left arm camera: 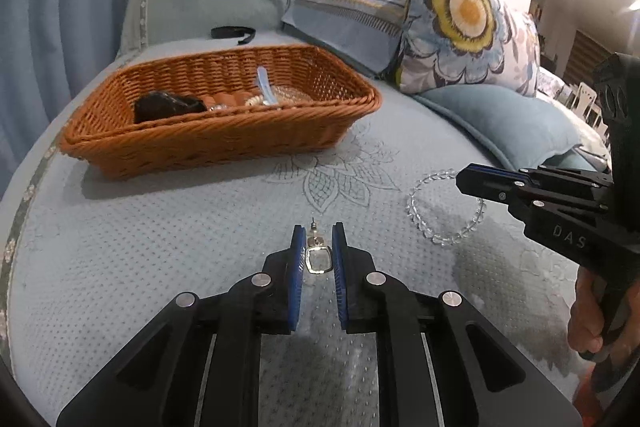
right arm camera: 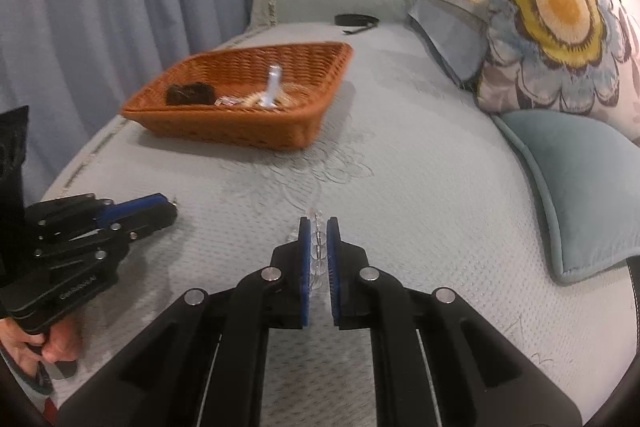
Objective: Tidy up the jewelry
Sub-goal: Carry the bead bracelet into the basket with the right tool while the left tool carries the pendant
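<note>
With the left tool (left arm camera: pixel 319 247) narrowly bracketing the earring (left arm camera: pixel 319 259) and the right tool (right arm camera: pixel 319 245) likewise bracketing the bead bracelet (right arm camera: pixel 318 247), firm contact unconfirmed, either may slip before reaching the basket (left arm camera: pixel 224 143).

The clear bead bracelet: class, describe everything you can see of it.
The clear bead bracelet is a ring of small, glassy, see-through round beads, lying flat on the pale blue quilted sofa cover. The right gripper has its blue pads on either side of one stretch of beads; whether they press is unclear.

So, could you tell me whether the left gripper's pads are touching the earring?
Cannot tell. In the left wrist view the earring sits between the left gripper pads, seemingly against the left one, but no contact or gap shows plainly.
</note>
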`<state>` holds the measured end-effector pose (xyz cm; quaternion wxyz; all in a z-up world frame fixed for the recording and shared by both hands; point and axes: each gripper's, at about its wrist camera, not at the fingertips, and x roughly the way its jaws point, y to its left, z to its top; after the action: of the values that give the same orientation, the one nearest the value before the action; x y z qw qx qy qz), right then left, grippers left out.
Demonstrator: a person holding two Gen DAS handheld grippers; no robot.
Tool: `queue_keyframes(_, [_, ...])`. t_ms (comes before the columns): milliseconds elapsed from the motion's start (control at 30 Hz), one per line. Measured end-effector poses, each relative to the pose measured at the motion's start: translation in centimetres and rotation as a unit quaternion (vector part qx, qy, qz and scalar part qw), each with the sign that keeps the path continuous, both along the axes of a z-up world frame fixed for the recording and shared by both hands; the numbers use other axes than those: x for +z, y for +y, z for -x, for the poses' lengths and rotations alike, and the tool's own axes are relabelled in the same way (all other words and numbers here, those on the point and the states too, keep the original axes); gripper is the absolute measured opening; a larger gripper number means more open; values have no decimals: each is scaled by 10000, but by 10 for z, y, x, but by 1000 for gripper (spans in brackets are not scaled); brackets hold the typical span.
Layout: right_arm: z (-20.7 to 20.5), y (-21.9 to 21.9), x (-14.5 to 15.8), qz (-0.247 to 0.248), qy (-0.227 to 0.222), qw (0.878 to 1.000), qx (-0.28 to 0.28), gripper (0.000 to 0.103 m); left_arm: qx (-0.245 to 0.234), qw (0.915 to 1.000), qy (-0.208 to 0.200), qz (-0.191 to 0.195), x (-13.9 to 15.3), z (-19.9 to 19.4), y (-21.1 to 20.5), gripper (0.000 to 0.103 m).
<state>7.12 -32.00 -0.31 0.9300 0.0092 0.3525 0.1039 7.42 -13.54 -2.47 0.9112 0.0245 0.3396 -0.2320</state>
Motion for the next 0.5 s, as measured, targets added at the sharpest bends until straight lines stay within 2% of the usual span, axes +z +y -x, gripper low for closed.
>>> queue_keyframes(267, [10, 11, 27, 52, -274, 9995, 132, 6, 125, 9995, -233, 181, 30, 0, 29, 11])
queue_keyframes(500, [2, 29, 59, 183, -564, 9979, 244, 6, 297, 9983, -471, 162, 55, -13, 54, 11])
